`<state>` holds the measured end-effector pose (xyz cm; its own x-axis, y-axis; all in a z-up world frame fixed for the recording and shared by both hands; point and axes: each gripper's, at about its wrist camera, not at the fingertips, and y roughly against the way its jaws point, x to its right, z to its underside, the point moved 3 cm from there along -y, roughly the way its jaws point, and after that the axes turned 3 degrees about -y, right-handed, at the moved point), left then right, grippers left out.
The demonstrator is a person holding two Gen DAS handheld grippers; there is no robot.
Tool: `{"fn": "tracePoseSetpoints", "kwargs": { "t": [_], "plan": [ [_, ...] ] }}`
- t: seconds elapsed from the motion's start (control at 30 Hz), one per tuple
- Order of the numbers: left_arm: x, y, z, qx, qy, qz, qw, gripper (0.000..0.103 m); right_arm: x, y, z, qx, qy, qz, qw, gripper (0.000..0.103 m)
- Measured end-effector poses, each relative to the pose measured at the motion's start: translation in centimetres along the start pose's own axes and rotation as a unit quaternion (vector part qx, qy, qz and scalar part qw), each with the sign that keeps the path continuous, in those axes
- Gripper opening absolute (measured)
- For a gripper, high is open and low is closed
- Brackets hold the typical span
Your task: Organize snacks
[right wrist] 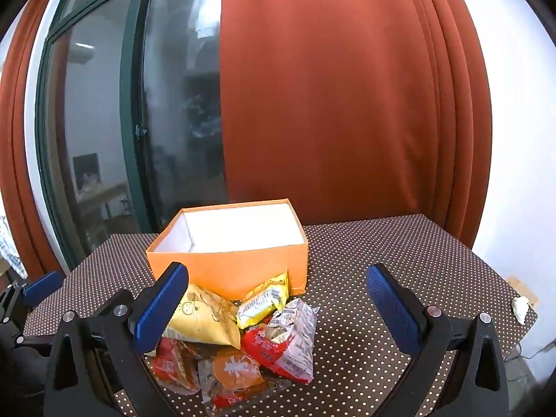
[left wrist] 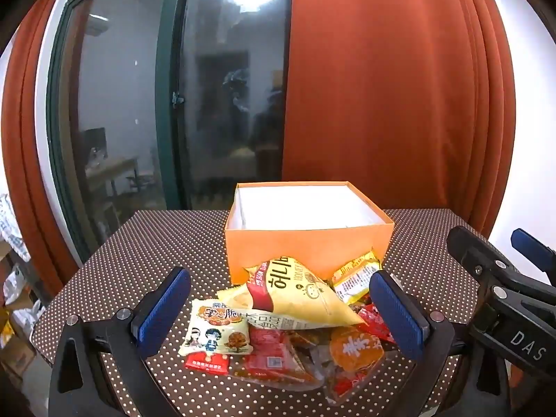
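Note:
An open orange box (left wrist: 305, 253) (right wrist: 229, 264) with a white inside stands in the middle of the dotted table. In front of it lies a heap of snack packets: a big yellow triangular bag (left wrist: 305, 292) (right wrist: 205, 319), a small yellow packet (left wrist: 354, 278) (right wrist: 264, 302), a white cartoon packet (left wrist: 219, 330), red packets (left wrist: 271, 354) (right wrist: 281, 344) and an orange one (left wrist: 354, 351) (right wrist: 236, 368). My left gripper (left wrist: 281, 312) hangs open above the heap, touching nothing. My right gripper (right wrist: 278, 316) is also open, just right of the heap, holding nothing. The right gripper also shows in the left wrist view (left wrist: 504, 274).
The brown white-dotted tablecloth (right wrist: 399, 260) has free room right of the box. A white crumpled scrap (right wrist: 520, 307) lies at the table's right edge. Behind stand a dark glass door (left wrist: 208, 104) and an orange curtain (right wrist: 330, 104). Cartons and bags (left wrist: 14, 278) sit on the floor at left.

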<state>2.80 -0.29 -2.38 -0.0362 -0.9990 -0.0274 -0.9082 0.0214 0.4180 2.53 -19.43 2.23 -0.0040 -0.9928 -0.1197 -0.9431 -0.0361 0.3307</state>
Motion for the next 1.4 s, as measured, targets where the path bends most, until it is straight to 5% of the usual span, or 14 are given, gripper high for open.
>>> {"fn": "tracePoseSetpoints", "kwargs": {
  "t": [1.4],
  "plan": [
    [0.75, 0.41, -0.23, 0.02, -0.017, -0.013, 0.9996, 0.102, -0.25, -0.11, 0.27, -0.008, 0.001, -0.01, 1.0, 0.103]
  ]
}}
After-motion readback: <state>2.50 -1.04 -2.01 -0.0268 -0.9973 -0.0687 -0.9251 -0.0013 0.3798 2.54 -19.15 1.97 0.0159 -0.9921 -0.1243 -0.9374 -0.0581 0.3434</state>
